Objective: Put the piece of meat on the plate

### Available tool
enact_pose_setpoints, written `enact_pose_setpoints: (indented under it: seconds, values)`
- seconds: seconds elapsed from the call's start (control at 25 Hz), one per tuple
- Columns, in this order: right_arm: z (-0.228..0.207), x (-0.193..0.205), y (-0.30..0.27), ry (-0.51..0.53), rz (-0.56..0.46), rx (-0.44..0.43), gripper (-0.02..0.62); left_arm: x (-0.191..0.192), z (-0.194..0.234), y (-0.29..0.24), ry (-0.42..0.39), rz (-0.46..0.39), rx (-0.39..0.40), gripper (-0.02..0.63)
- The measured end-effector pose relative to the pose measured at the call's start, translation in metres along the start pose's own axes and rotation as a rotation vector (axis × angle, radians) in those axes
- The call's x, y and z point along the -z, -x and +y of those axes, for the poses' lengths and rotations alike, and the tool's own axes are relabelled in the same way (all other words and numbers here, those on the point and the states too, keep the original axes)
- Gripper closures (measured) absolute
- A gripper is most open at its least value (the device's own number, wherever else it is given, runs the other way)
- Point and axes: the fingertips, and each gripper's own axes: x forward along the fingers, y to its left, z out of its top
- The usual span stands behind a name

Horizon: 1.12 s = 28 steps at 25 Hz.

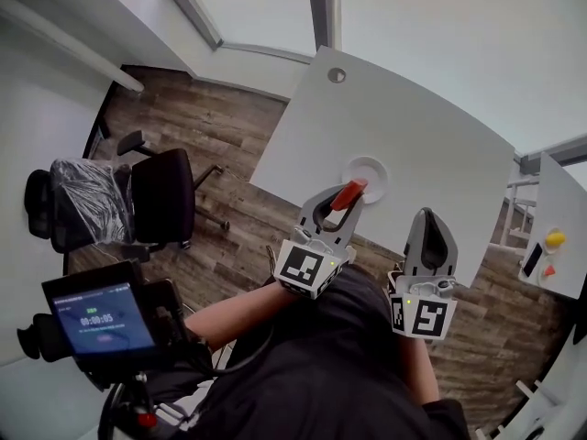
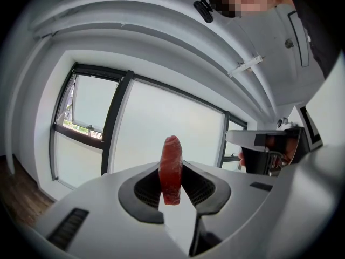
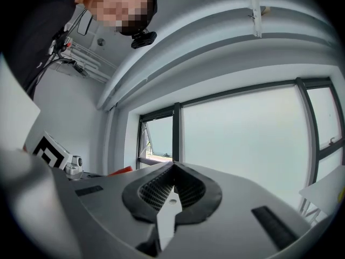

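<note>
At the plate's (image 1: 379, 167) near rim, the left gripper (image 1: 345, 198) pinches the meat (image 1: 349, 192), plate directly ahead; the right gripper (image 1: 428, 214), closed and empty, stands farther off.

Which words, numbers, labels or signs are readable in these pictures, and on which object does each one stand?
Screen at lower left of the head view: timer-like digits, perhaps "00:00:05", too blurred to be sure; smaller lines unreadable.
Cubes on the left tool and right tool: black-and-white square markers, no letters.
No other readable text.
</note>
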Motion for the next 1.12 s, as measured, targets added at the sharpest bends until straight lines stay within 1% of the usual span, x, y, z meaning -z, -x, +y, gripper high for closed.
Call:
enact_pose_setpoints:
  seconds: [0.12,0.32,0.52,0.72,0.92,1.12]
  values:
    - [-0.003,-0.002,0.003,0.003,-0.006,0.01,0.592,0.009,0.005,-0.002,0.008,0.009,-0.016,0.511]
    - [0.0,-0.003,0.005,0.017,-0.009,0.005,0.592,0.025,0.006,-0.007,-0.009,0.038,-0.008,0.511]
    - [0.009,-0.005,0.005,0.032,0.003,-0.02,0.592,0.035,0.005,-0.01,-0.012,0.048,0.01,0.511]
    - [0.011,-0.007,0.008,0.038,0.009,-0.014,0.592,0.045,0.006,-0.014,-0.011,0.076,0.008,0.511]
    - [0.009,-0.002,0.006,0.058,0.035,-0.011,0.592,0.05,0.013,-0.014,-0.022,0.089,-0.009,0.511]
    - [0.019,0.0,0.004,0.062,0.053,-0.034,0.592,0.059,0.03,-0.005,0.007,0.111,-0.055,0.511]
